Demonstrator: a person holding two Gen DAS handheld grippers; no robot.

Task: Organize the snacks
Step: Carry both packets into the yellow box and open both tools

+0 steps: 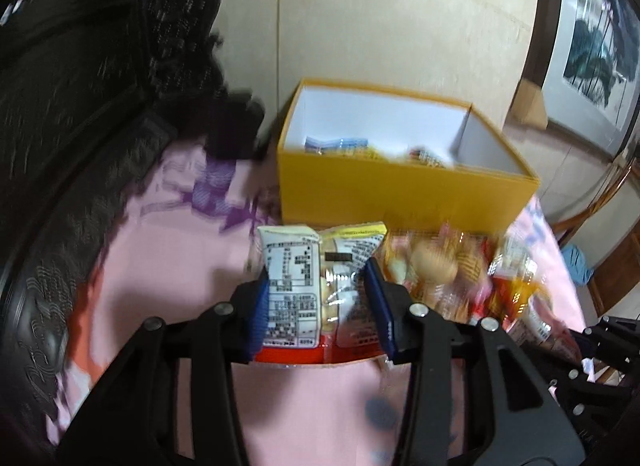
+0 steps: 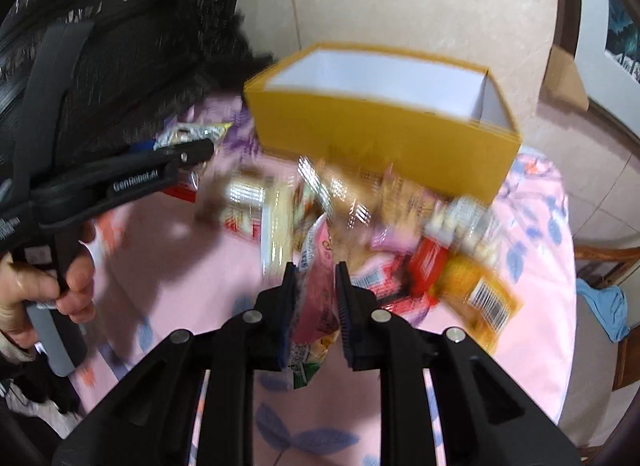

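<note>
A pink floral cloth [image 2: 168,258] spreads beneath and ahead of the fingers. A black backpack [image 1: 80,105] rises far to their left. A framed picture [image 1: 592,49] and blue fabric [image 2: 604,310] sit off to their right.

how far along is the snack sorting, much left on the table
Done: a few packets already lie inside the yellow box. In hand: the left gripper is shut on a white snack packet, and the right gripper pinches a pink packet. Left: a loose pile of snacks on the pink tablecloth in front of the box, so well short of finished.
</note>
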